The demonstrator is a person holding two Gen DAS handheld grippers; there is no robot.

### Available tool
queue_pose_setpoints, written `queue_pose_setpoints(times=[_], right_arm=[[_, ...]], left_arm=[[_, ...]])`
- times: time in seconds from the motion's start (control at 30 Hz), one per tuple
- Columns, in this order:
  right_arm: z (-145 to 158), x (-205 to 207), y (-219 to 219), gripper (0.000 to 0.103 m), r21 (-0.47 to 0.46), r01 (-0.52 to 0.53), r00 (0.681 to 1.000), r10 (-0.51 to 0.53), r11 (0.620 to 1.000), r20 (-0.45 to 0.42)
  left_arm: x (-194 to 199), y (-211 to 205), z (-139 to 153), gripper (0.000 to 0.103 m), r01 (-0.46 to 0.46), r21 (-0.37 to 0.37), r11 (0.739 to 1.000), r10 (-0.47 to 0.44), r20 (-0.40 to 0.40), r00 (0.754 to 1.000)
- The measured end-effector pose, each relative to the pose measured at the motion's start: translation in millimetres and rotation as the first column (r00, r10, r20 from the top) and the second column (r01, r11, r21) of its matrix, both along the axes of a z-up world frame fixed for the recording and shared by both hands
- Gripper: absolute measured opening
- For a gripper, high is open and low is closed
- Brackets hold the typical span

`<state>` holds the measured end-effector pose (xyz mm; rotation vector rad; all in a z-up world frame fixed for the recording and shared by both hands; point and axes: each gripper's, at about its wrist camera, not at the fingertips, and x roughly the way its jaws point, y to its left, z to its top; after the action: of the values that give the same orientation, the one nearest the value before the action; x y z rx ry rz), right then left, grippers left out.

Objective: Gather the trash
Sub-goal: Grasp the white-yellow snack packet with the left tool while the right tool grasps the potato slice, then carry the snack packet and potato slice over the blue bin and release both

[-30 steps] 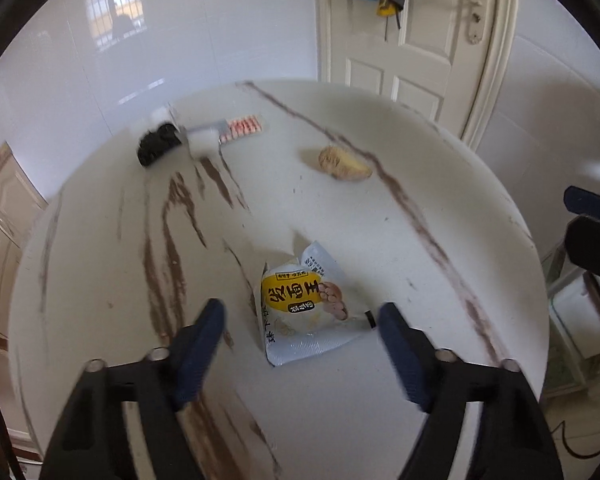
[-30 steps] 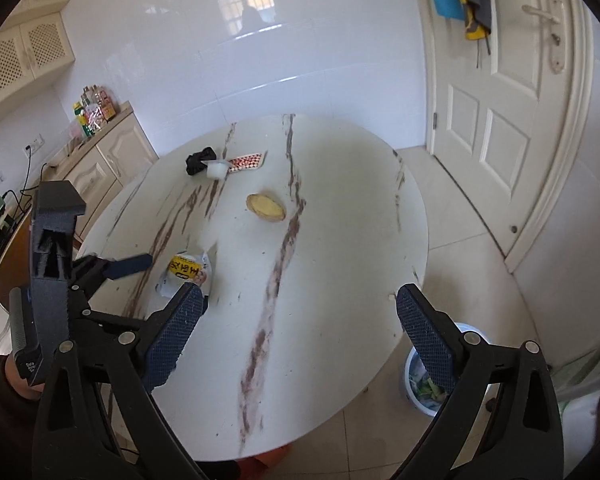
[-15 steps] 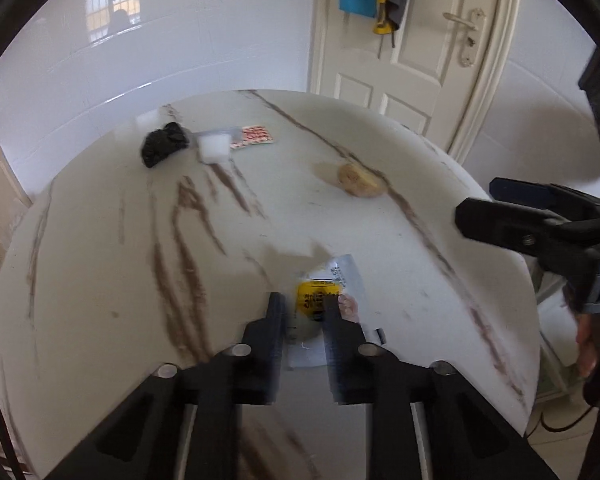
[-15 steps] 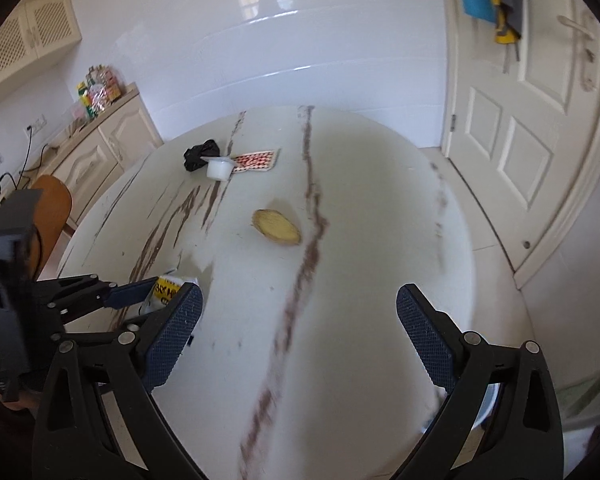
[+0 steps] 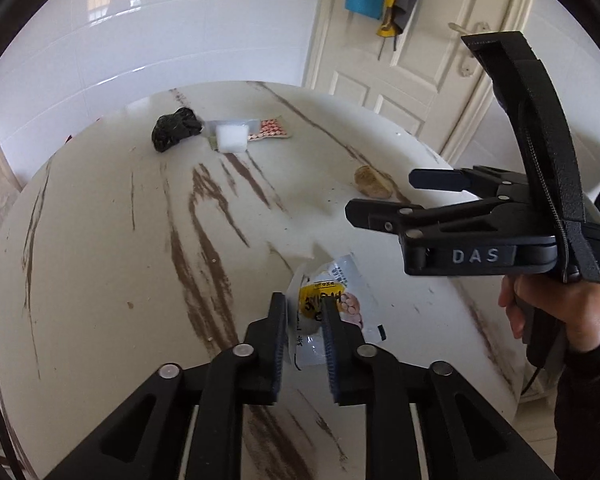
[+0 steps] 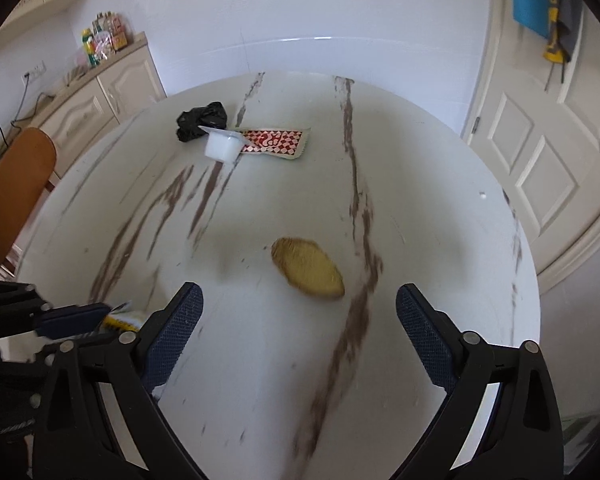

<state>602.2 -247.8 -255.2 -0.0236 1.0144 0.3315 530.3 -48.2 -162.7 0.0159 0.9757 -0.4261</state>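
Left wrist view: left tool [image 5: 305, 330] jaws narrow, opening slightly, pinching yellow snack wrapper [image 5: 332, 304] lying on surface [image 5: 100, 240]. Risk: thin slippery film slipping out on lift. Right wrist view alone shows right tool [image 6: 298, 330] wide, closing, empty, bread piece [image 6: 308, 272] just ahead between fingers; wrapper mostly hidden.

One snack packet [image 5: 332, 300]; one black bag [image 6: 202, 120]; one cup [image 6: 222, 146]; one checkered wrapper [image 6: 276, 142]; one peel [image 6: 308, 272]
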Motion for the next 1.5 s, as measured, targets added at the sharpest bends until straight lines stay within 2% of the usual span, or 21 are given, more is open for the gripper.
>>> queue_pose_setpoints(times=[0.03,0.07,0.1,0.17,0.2,0.27,0.33,0.43,0.5,0.63,0.77,1.03,1.1,1.13,1.17,1.23,1.33,1.5], right_arm=[[-1.1,1.9,1.5,0.084,-0.003,-0.008,1.000,0.008,1.000,-0.004],[-2.0,3.1,2.0,0.071,-0.002,-0.016,1.000,0.016,1.000,-0.007],[-2.6,4.8,2.6,0.066,-0.002,-0.023,1.000,0.023,1.000,-0.012],[-2.1,4.8,3.1,0.056,-0.015,-0.032,0.999,0.032,0.999,-0.005],[-1.5,4.2,2.7,0.042,-0.022,-0.036,0.999,0.036,0.999,-0.002],[0.3,1.3,-0.2,0.023,-0.021,-0.046,0.999,0.046,0.999,0.001],[1.2,-2.2,-3.6,0.024,-0.006,-0.055,0.998,0.055,0.998,-0.002],[2.8,-15.9,-7.4,0.024,0.013,-0.066,0.998,0.066,0.998,0.001],[4.9,-27.8,-12.9,0.024,0.039,-0.061,0.998,0.061,0.997,0.003],[9.8,-50.5,-24.9,0.024,0.106,-0.048,0.999,0.049,0.993,0.002],[15.0,-65.9,-34.4,0.024,0.152,-0.037,0.999,0.036,0.988,0.006],[16.0,-79.2,-32.8,0.024,0.196,-0.034,0.999,0.034,0.980,0.004],[14.5,-82.8,-31.6,0.024,0.213,-0.032,0.999,0.033,0.977,0.000],[14.1,-84.7,-30.8,0.024,0.220,-0.032,0.999,0.033,0.975,-0.001],[13.7,-86.4,-30.0,0.024,0.225,-0.032,0.999,0.033,0.974,-0.004],[14.1,-90.5,-27.8,0.024,0.228,-0.033,0.999,0.034,0.973,-0.002],[14.6,-96.4,-26.1,0.024,0.240,-0.032,0.999,0.034,0.970,-0.005],[18.4,-107.8,-25.3,0.024,0.258,-0.028,1.000,0.029,0.966,0.003]], left_arm=[[1.2,0.7,-0.6,0.029,-0.005,0.005,1.000,0.005,0.000,1.000],[1.7,1.0,-0.8,0.040,-0.009,0.009,1.000,0.009,0.001,1.000],[1.5,0.9,-0.8,0.050,-0.013,0.012,1.000,0.013,0.003,1.000],[1.9,1.1,-0.8,0.052,-0.018,0.007,1.000,0.018,0.003,1.000],[-0.5,-1.4,-0.3,0.052,-0.015,0.005,1.000,0.015,0.000,1.000],[-1.9,-4.4,-0.4,0.058,-0.015,0.010,1.000,0.015,-0.004,1.000],[-3.5,-9.5,-0.3,0.063,-0.018,0.015,1.000,0.018,0.001,1.000],[-5.2,-20.3,-2.3,0.064,-0.007,0.033,0.999,0.008,-0.003,1.000],[-6.9,-28.9,-2.3,0.066,-0.002,0.060,0.998,0.001,0.012,1.000],[-10.9,-43.9,-5.1,0.065,0.001,0.135,0.991,-0.009,0.059,0.998],[-18.3,-47.3,-3.6,0.051,0.022,0.127,0.992,-0.033,0.090,0.995],[-29.2,-48.9,-2.1,0.040,0.034,0.152,0.988,-0.053,0.123,0.991],[-30.4,-46.3,-1.3,0.031,0.043,0.135,0.990,-0.058,0.116,0.992],[-31.5,-45.2,-1.2,0.023,0.053,0.123,0.991,-0.067,0.112,0.991],[-33.5,-43.7,-0.3,0.008,0.064,0.104,0.992,-0.076,0.110,0.991],[-35.5,-43.0,-0.7,0.008,0.064,0.117,0.991,-0.078,0.115,0.990],[-36.0,-37.6,0.8,0.007,0.048,0.099,0.994,-0.057,0.097,0.994],[-43.0,-29.9,4.4,0.006,0.042,0.021,0.999,-0.043,0.064,0.997]])
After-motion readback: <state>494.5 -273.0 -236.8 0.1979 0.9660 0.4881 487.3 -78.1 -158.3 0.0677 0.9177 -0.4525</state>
